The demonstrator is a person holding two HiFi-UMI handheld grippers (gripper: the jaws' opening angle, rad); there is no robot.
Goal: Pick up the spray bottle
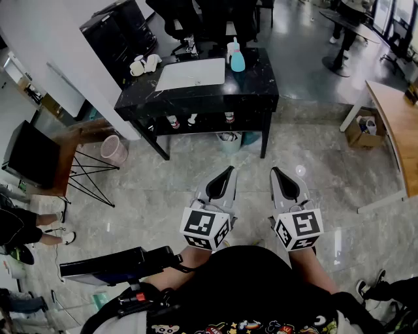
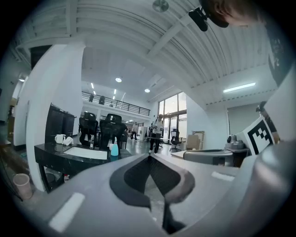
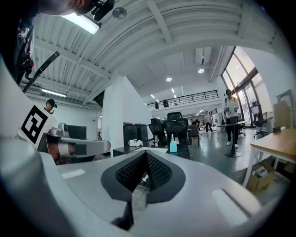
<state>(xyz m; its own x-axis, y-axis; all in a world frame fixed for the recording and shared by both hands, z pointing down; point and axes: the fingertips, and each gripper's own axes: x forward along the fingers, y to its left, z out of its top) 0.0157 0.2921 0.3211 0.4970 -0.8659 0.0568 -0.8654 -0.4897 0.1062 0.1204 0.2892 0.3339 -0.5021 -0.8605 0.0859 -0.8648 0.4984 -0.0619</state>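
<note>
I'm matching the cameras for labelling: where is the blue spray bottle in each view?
Head view: spray bottle top centre, on the black table.
Left gripper view: left of centre.
Right gripper view: just right of centre.
Shared landmark: white mugs to its left.

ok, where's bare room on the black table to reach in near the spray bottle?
Bare: the table top right of the spray bottle out to the edge, and the front strip between the white sheet and the near edge. Crowded: mugs at the back left corner, a white bottle just behind the spray bottle, chairs along the far side.
</note>
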